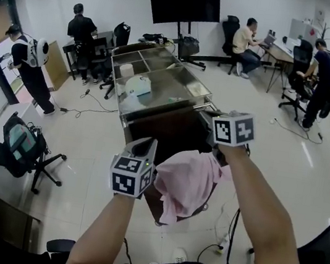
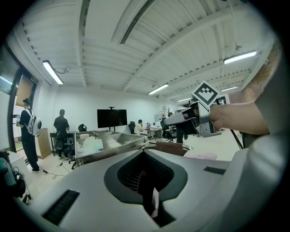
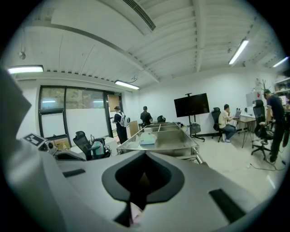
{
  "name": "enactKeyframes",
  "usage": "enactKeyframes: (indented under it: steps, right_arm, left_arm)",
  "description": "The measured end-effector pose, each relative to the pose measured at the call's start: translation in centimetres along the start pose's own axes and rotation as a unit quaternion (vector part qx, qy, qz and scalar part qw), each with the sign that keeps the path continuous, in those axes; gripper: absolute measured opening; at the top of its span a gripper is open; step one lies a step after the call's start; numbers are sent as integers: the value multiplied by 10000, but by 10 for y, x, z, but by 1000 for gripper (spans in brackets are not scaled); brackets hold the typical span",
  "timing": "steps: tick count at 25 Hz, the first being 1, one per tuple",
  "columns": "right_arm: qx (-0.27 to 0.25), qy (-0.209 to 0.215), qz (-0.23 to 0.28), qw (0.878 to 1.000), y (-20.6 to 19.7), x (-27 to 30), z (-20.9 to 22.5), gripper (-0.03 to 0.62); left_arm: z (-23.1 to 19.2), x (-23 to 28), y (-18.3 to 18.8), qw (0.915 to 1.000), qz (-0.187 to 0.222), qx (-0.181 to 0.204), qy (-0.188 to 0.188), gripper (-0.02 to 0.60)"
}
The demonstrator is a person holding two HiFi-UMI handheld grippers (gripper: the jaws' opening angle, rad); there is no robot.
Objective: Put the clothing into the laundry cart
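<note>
Right gripper view: clothing [image 3: 135, 214] between fingers [image 3: 110, 211]

Left hand-held gripper [image 2: 152, 206], right hand-held gripper [image 3: 132, 212]: jaws closed.

Nothing is legible from where I stand: no words, numbers, brands or signs can be read on anything here.

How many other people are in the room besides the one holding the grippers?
4. A person with a white backpack at far left, a person in black at back left, a seated person at back right, a standing person at far right. Others may be hidden.
</note>
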State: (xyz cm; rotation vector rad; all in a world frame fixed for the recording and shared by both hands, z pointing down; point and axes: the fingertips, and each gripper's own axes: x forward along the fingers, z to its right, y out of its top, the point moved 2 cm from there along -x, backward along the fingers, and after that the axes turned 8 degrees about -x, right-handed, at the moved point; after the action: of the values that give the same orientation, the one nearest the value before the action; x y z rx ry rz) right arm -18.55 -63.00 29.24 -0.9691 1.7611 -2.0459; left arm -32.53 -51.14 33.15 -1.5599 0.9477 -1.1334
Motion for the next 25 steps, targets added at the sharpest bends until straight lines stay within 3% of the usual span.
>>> enactKeyframes:
  steps: [7, 12, 17, 22, 25]
  right_arm:
    - [-80, -391, 476, 9981, -37, -71, -40, 3]
    - [234, -680, 651, 9953, -66, -106, -50, 3]
    - [246, -883, 861, 9921, -80, -139, -67, 4]
    - [159, -803, 875, 9928, -101, -165, -93, 5]
    - [-243, -611, 577, 9962, -128, -171, -108, 5]
  left_arm:
    - [7, -56, -11, 9996, 115, -71, -259, -2]
    - [0, -82, -28, 9995, 111, -160, -246, -2]
    - [20, -106, -37, 9986, 208, -161, -462, -2]
    - [46, -127, -59, 9983, 134, -78, -562, -2]
    - [67, -136, -86, 9978, -54, -99, -656, -3]
